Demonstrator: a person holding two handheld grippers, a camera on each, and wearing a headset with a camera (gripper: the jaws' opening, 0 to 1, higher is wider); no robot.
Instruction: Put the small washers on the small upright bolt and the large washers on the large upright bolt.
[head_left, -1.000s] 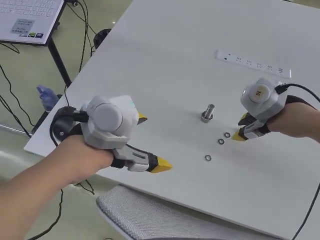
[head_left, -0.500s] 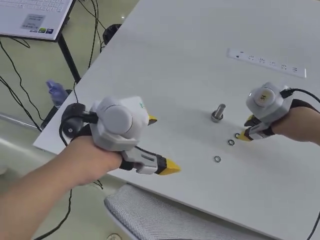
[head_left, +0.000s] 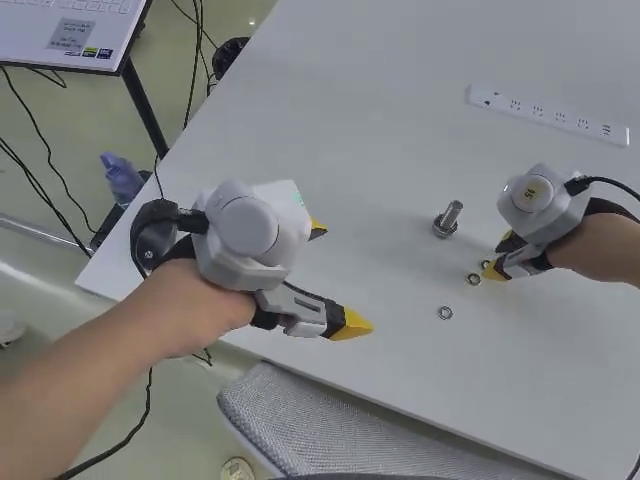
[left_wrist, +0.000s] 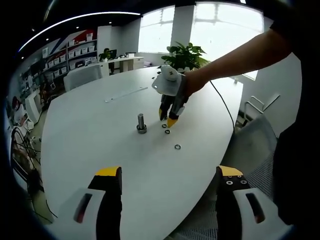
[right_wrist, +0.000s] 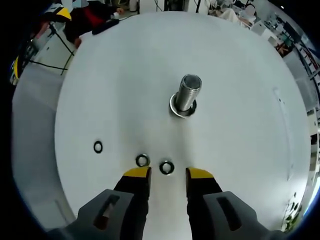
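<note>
Well, the step in hand looks like picking up a washer. The right gripper (right_wrist: 168, 175) hangs low over the table (right_wrist: 115, 75), jaws a little apart, nothing pinched yet; 1 washer (right_wrist: 166, 167) lies flat just ahead of the gap between its yellow tips; a 2nd washer (right_wrist: 142, 160) sits just beside 1 tip; a 3rd washer (right_wrist: 98, 147) lies farther out on that same side, apart from the others. The upright bolt (right_wrist: 186, 95) stands straight ahead of that gripper, beyond the washers, near but not touching them. The left gripper (left_wrist: 168, 172) is held off the work, jaws spread wide and empty, w/ bolt and washers well ahead of it.

Next move, I'd say: set the tips either side of the nearest ring, close, lift, carry it fwd over the bolt's top, release w/ the hole lined up. Thin flat rings on a smooth top will prob. skate, so the pinch needs care.

Materials: washers are thin dark metal rings; the bolt is grey threaded metal, cylindrical, w/ a wider round base; the table is smooth matte white. Small or large washers, can't tell.
</note>
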